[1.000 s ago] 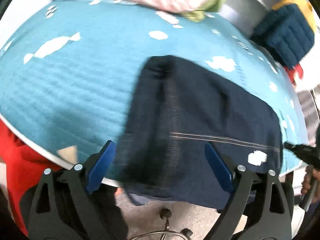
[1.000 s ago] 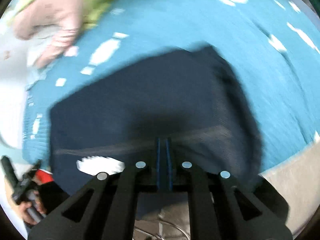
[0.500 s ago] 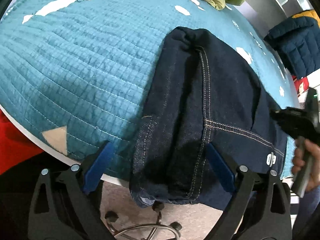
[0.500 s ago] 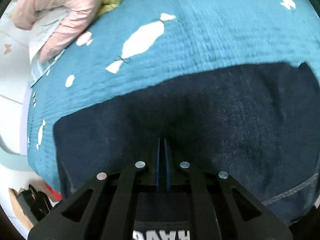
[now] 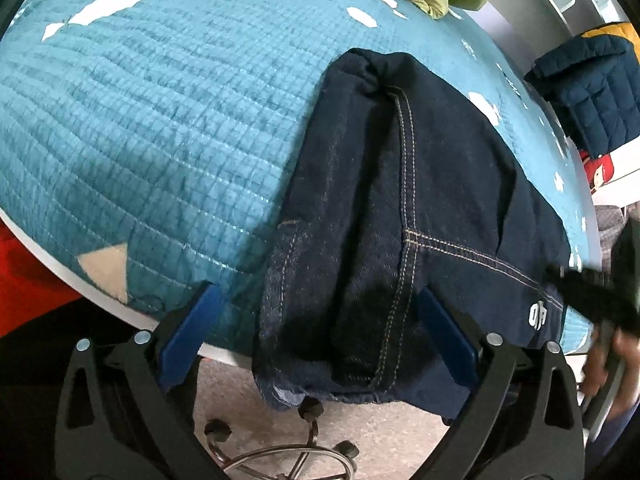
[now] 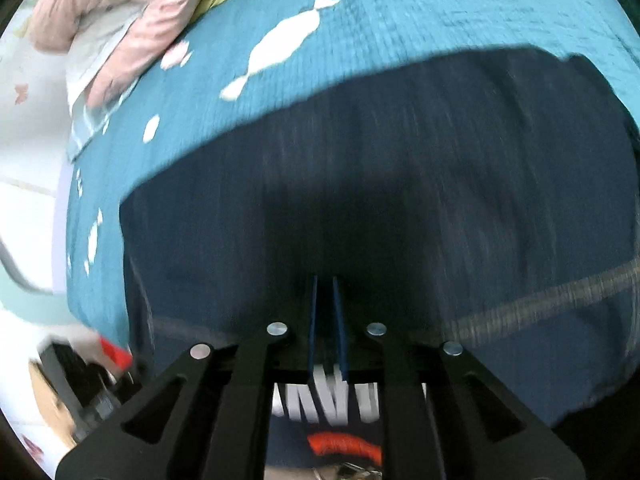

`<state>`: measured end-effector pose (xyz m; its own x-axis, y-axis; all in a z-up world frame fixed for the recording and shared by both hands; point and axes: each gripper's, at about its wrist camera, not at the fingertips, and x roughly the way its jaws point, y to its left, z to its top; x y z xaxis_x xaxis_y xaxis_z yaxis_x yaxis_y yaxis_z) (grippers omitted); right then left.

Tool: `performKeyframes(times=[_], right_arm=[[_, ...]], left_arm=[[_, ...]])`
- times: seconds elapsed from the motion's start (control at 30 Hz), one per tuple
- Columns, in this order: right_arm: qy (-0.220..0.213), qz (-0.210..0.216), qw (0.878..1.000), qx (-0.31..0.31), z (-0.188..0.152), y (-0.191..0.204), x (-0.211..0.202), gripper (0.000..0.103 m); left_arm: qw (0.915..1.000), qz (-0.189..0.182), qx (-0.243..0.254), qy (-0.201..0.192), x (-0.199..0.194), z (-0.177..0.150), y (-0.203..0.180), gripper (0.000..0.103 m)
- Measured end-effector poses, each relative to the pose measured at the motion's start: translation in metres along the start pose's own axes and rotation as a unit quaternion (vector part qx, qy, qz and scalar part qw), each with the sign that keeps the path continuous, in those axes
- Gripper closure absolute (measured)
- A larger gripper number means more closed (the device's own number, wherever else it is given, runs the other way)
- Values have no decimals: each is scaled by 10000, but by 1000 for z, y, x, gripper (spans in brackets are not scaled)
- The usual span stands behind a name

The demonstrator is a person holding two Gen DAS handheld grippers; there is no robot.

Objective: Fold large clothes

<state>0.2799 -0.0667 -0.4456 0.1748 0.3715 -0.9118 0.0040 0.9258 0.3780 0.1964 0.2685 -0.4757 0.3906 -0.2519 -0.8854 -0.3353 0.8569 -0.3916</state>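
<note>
The folded dark jeans point(image 5: 400, 208) lay on the teal quilted cover point(image 5: 160, 120) of the table, their near end hanging over the table's white edge point(image 5: 60, 268) towards the floor. The left tool point(image 5: 316, 332) hung just over that draped end with its jaws opening, spread about as wide as they go; the blue pads stood to either side of the denim fold without pressing on it, so the cloth sat between them, released. The right tool point(image 6: 325, 320) pointed down at the jeans' flat dark top, its two blue pads nearly together with a thin gap and opening slightly; whether any cloth lay between them could not be told through the blur.

The left wrist view alone showed the yellow stitched seams, a small white label near the jeans' right edge, a chair base point(image 5: 288, 452) on the floor below, a navy quilted jacket point(image 5: 592, 92) at the far right, and the right tool's blurred black body with a hand point(image 5: 604, 356) on it. The right wrist view alone showed a pink garment point(image 6: 120, 20) heaped at the table's far left and white lettering low between the tool's arms
</note>
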Motion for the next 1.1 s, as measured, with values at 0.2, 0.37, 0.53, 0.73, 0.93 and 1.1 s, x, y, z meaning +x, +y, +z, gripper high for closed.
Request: performKeyframes(times=[0.2, 0.37, 0.53, 0.73, 0.93, 1.1], right_arm=[[-203, 49, 9998, -19, -23, -14, 13, 94], [-296, 227, 9993, 66, -38, -16, -13, 88], [-256, 342, 9991, -68, -65, -16, -13, 88], [-313, 673, 9972, 125, -63, -22, -8, 87], [-412, 418, 9974, -407, -86, -5, -22, 61], [-633, 73, 9891, -1328, -122, 27, -21, 60]], left_arm=[[9998, -111, -149, 93, 0, -7, 2, 5], [9987, -233, -421, 172, -3, -15, 11, 5], [9909, -605, -1090, 501, 7, -31, 27, 5], [9912, -607, -1050, 535, 10, -31, 24, 6], [9907, -772, -1015, 468, 2, -32, 16, 28], [9944, -602, -727, 477, 5, -34, 3, 45]])
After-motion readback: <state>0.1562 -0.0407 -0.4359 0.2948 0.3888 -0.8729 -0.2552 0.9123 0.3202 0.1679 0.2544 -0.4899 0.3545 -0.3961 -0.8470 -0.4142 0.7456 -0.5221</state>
